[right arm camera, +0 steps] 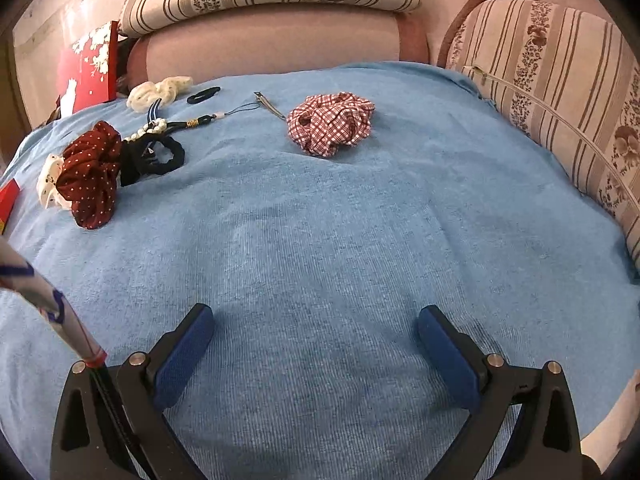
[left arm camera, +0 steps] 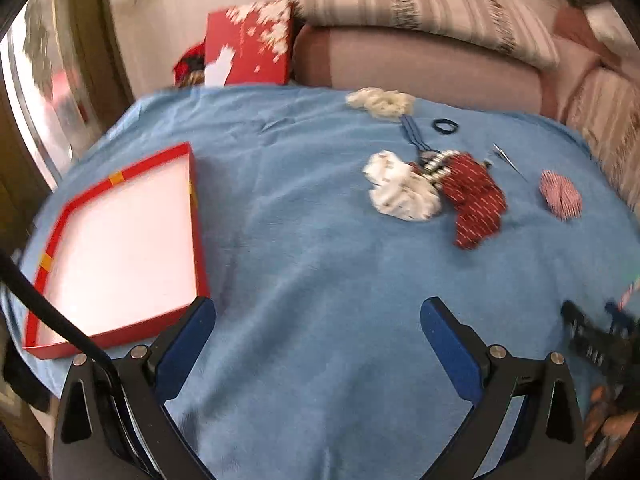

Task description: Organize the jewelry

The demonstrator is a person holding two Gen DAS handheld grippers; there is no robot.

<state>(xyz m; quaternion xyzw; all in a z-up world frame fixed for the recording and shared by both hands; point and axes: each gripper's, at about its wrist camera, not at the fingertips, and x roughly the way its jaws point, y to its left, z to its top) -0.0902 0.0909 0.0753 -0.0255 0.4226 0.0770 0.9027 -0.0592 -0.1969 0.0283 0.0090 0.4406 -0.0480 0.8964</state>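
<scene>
A red tray box [left arm camera: 56,236] with a white inside lies at the left on the blue blanket [left arm camera: 304,248]. A pile of hair accessories lies further back: a white scrunchie [left arm camera: 400,192], a dark red dotted scrunchie [left arm camera: 476,200] [right arm camera: 94,172], a black scrunchie [right arm camera: 168,158], a pearl piece [right arm camera: 150,128], a red checked scrunchie [right arm camera: 330,122] [left arm camera: 560,194], a cream scrunchie [right arm camera: 160,90] [left arm camera: 380,102], a black hair tie [right arm camera: 203,95] [left arm camera: 445,125] and a metal clip [right arm camera: 270,105]. My left gripper [left arm camera: 318,320] is open and empty. My right gripper [right arm camera: 316,326] is open and empty.
A red box lid with white flowers [left arm camera: 250,48] [right arm camera: 86,64] leans against the sofa [left arm camera: 420,64]. Striped cushions [right arm camera: 560,92] border the blanket at the back and right. The right gripper's body [left arm camera: 600,344] shows blurred at the right edge of the left wrist view.
</scene>
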